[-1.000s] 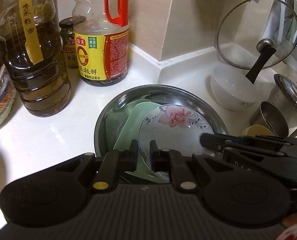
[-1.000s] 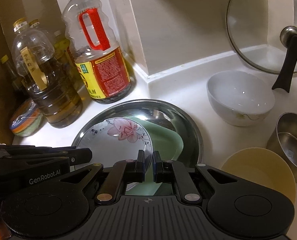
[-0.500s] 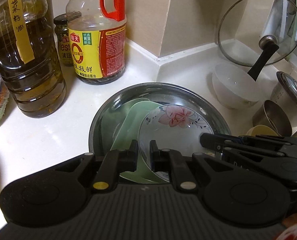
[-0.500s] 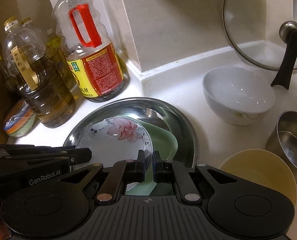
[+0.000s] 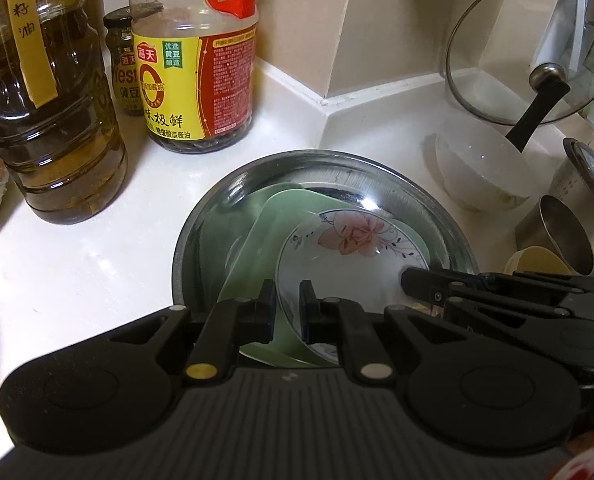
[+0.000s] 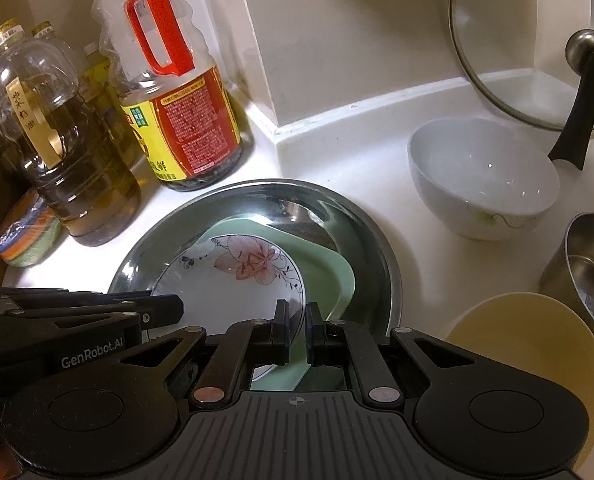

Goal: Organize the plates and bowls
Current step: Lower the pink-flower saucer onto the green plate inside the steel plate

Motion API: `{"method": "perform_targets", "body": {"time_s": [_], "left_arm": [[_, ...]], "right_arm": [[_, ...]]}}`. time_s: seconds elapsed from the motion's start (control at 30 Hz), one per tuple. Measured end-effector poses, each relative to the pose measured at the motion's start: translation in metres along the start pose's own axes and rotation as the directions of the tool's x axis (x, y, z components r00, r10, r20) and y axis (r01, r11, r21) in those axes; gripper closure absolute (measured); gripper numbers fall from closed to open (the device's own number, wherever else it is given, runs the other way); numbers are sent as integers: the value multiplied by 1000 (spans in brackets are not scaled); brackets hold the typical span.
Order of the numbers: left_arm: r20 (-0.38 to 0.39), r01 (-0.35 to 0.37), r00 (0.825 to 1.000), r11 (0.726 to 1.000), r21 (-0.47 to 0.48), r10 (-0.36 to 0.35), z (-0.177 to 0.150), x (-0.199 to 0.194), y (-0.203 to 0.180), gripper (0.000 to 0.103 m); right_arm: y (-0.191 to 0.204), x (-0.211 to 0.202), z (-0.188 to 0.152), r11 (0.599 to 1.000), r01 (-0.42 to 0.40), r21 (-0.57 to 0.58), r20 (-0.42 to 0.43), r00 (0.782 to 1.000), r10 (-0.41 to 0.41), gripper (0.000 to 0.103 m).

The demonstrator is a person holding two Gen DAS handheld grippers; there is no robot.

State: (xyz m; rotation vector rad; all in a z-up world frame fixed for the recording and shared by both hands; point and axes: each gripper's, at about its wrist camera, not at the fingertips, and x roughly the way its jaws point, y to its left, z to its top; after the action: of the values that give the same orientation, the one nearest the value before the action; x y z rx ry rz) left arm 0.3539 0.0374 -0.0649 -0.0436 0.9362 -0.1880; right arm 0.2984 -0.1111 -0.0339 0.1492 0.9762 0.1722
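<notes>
Left wrist view shows your left tongs (image 5: 288, 307) clamped on the near-left rim of the flowered plate (image 5: 349, 264) and green plate (image 5: 257, 248) beneath it. Your right tongs (image 6: 297, 330) are clamped on the stack's near-right edge. Both plates hang tilted over the steel pan (image 6: 361, 232) on the bench (image 5: 77, 264), so the stack lies just ahead, between both hands; neither hand is nearer.
</notes>
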Motion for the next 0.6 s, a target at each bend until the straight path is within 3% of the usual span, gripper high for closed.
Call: {"method": "perform_targets", "body": {"time_s": [0.6], "left_arm": [[-33,4,999,1000,-11,-4,2,13,2,93]], "right_arm": [[0,14,3,1000,20,9,-33,999,-20,96]]}}
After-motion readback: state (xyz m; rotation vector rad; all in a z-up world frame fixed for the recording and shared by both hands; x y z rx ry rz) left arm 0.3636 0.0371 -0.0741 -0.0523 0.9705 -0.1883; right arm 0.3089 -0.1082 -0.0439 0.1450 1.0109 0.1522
